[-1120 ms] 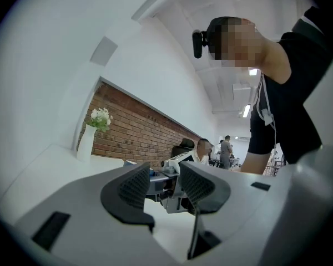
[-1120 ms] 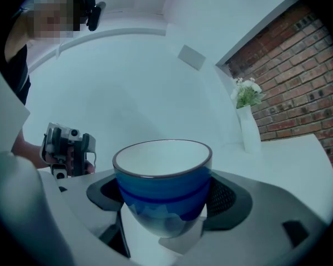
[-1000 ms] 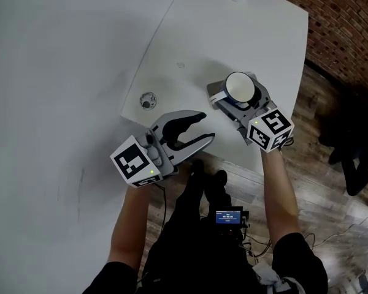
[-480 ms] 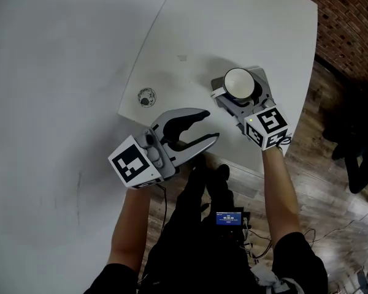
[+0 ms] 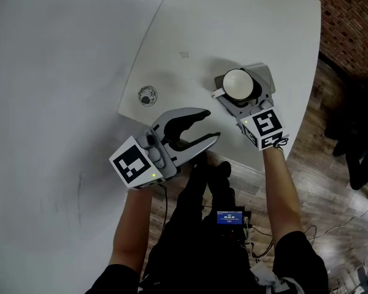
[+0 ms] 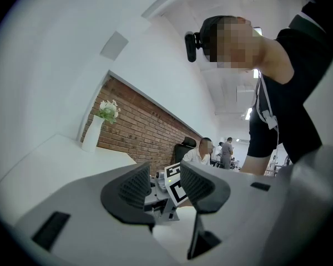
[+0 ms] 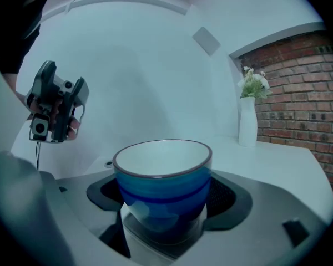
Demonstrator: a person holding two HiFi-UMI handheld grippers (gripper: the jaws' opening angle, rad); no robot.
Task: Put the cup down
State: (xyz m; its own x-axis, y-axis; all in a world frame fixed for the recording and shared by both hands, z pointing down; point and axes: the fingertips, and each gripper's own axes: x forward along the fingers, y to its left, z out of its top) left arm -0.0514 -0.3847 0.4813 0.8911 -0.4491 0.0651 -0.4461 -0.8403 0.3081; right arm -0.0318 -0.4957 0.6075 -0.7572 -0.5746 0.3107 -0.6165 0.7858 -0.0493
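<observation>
Within wide-spread right tool (image 7: 167, 197) — gripped cup (image 7: 162, 168)

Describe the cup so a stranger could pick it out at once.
Start at the white table, on the side nearest the brick wall, where the right gripper is. Clamped between its jaws is the cup: blue outside with a darker band, white inside, unlike the tall white vase beyond.

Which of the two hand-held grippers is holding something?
The right hand-held gripper: its jaws are closed on the blue cup. The left hand-held gripper has open jaws with nothing between them.
</observation>
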